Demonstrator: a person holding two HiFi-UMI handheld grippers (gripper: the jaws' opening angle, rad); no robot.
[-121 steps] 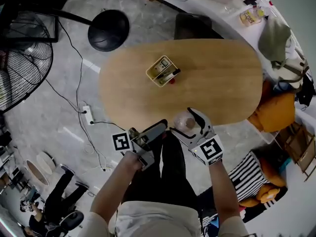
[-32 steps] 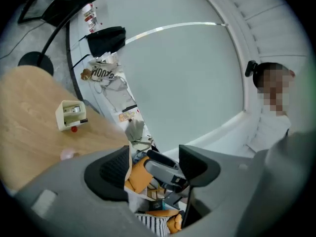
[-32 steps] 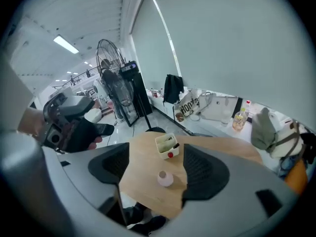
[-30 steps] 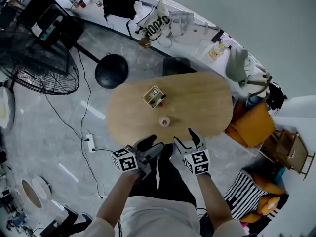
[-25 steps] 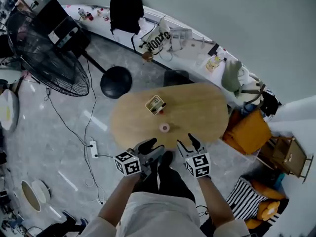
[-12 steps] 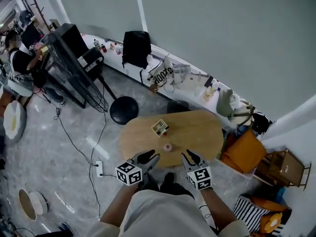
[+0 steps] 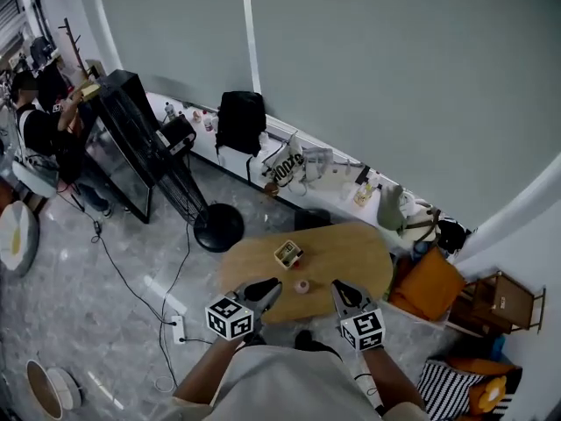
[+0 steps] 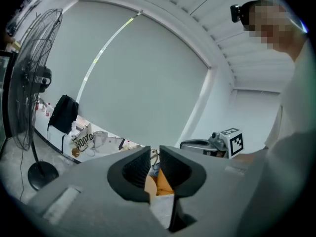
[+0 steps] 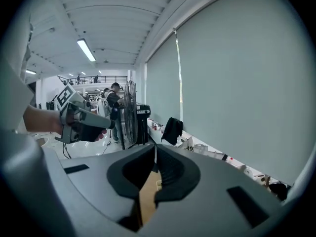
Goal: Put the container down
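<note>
**Head view.** One oval counter (image 7: 351,254) with a smooth, pale wood top stands on a grey stone-patterned floor (image 7: 105,288). The container (image 7: 301,286), a small round pinkish cup, sits upright on the near edge of the counter, apart from both tongs. Behind it is one small square box (image 7: 287,253) with compartments; what it holds is too small to tell. The left tongs (image 7: 266,288) and right tongs (image 7: 339,288) hover at the near edge, one on each side of the container. Each carries a white marker cube (image 7: 230,317) printed with black squares, two cubes in all. Against the wall are one black wire-cage fan (image 7: 140,134) on a round base, one black bag (image 7: 240,121), and a white tote (image 7: 289,167) whose dark lettering is too small to read. An orange cushion (image 7: 431,285) lies to the right of the counter.

**Left gripper view.** The dark, ribbed pads of the left tongs are closing. A narrow slit remains between them, with nothing in it. The right tongs show beyond, cube outward. The fan's wire grille fills the left edge.

**Right gripper view.** The matt grey jaws of the right tongs are pressed together and empty. Pale wood shows below them. A hand (image 9: 37,118) holds the left tongs at the left.
</note>
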